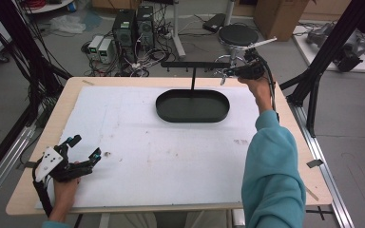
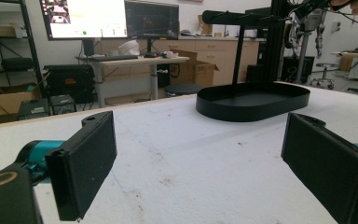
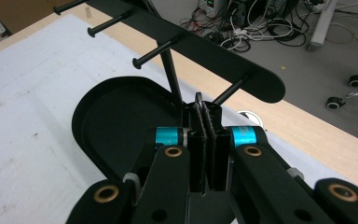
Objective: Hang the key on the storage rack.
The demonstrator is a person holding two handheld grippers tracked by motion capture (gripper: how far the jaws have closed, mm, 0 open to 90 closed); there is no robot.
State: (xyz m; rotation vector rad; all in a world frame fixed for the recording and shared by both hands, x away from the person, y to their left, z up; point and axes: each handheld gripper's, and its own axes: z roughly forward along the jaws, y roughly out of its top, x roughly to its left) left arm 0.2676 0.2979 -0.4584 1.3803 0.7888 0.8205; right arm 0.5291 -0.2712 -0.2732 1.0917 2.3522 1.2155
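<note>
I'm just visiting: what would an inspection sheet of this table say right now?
Surface: white sheet on a wooden table, faintly stained.
Job's things: black oval tray with a pegged bar stand rising from it.
Clutter: nothing seen.
Grippers: left gripper near the front left corner, jaws open, nothing between them; right gripper up at the bar's right end, jaws shut; whether something thin sits between them is unclear.
Cables: one trailing from each gripper; tangle on the floor.
Surroundings: computers, stool, boxes.

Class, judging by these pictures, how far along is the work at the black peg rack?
Done: nothing visible; the black oval tray looks empty and the black peg rack bare. In hand: the right gripper, jaws shut on something thin I can't identify, is held by the rack's end peg. Left: hanging it, seemingly. The left gripper waits open.
</note>
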